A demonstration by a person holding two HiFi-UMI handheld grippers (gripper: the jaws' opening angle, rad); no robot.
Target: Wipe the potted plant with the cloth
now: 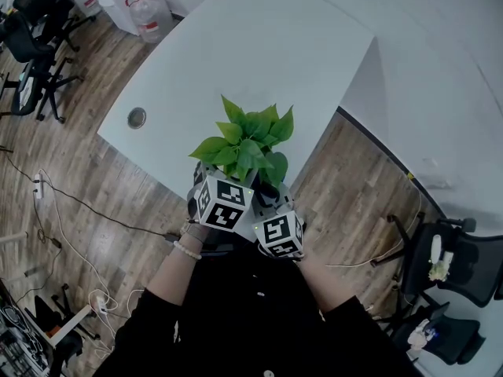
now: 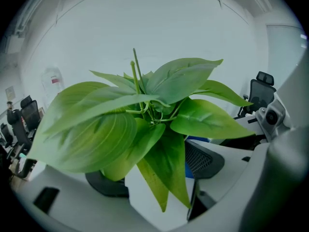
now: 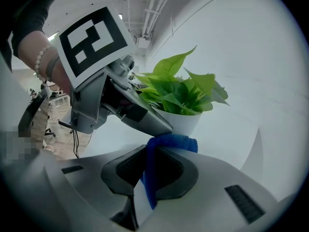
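Potted plant (image 1: 247, 144) sits on the worktop (image 1: 259, 53) right between the left gripper's (image 2: 152, 178) jaws, which look clamped on it low down, with the leaves just above them. The right gripper's (image 3: 149, 166) jaws pinch the blue cloth (image 3: 171, 143), whose fold pokes out ahead of them near the plant's base and off the leaves. I'd say the wiping itself is all left to do.

A white table (image 1: 259, 61) stands on a wood-plank floor (image 1: 102, 187), with black office chairs (image 1: 31, 49) and water jugs (image 1: 148, 12) nearby.

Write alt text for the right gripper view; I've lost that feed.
The right gripper is shut on a folded blue cloth, its tip close to a white pot of green leaves on a white table. The left gripper reaches from the upper left to the pot.
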